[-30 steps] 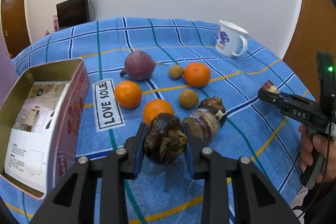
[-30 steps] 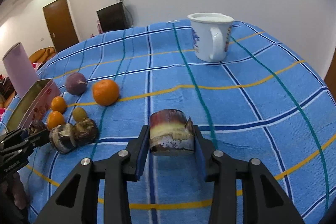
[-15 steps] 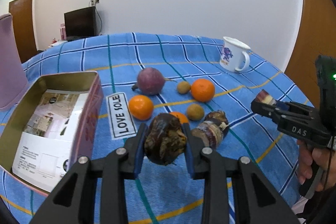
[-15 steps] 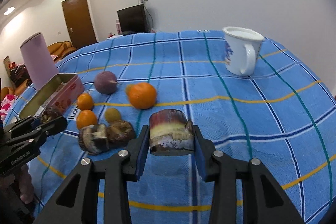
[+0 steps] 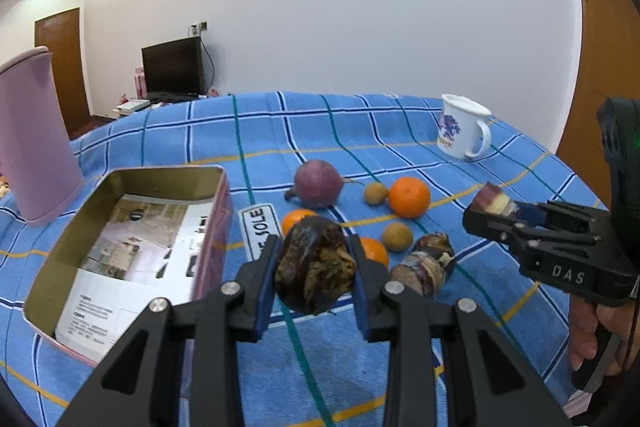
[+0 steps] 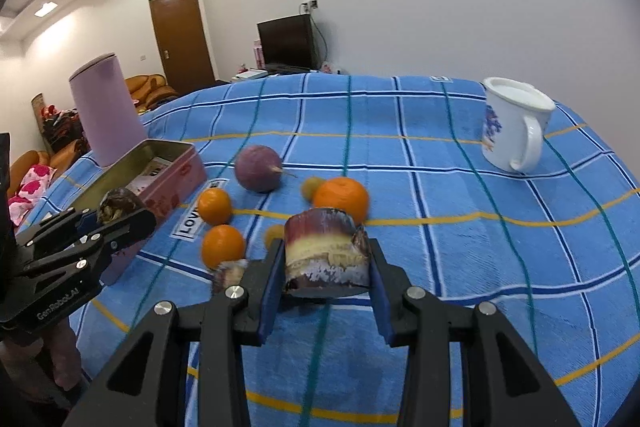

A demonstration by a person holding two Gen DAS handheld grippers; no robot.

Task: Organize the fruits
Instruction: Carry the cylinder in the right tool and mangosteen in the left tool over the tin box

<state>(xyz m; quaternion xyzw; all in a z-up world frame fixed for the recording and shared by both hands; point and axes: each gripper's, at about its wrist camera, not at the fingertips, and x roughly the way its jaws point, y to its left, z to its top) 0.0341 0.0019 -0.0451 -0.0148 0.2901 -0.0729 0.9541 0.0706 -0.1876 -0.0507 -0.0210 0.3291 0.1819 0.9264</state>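
My left gripper (image 5: pixel 314 269) is shut on a dark brown knobbly piece (image 5: pixel 316 259), held above the cloth just right of the open pink tin (image 5: pixel 168 171). My right gripper (image 6: pixel 326 269) is shut on a cut purple piece with a yellow band (image 6: pixel 324 247), held over the near side of the fruit group. On the blue checked cloth lie a round purple fruit (image 5: pixel 318 183), three oranges (image 5: pixel 409 197), two small brown fruits (image 5: pixel 397 236) and another dark cane piece (image 5: pixel 424 265). Each gripper also shows in the other's view: the right gripper (image 5: pixel 496 207), the left gripper (image 6: pixel 116 211).
A white mug (image 5: pixel 462 127) stands at the far right of the cloth. A tall pink cylinder (image 5: pixel 32 143) stands behind the tin, which has printed paper inside. A "LOVE SOLE" label (image 5: pixel 262 227) lies beside the tin. A hand (image 5: pixel 596 327) holds the right gripper's handle.
Both grippers have risen a little with their pieces still held. The left one has drawn closer to the tin. The right one has swung left toward the fruit group.
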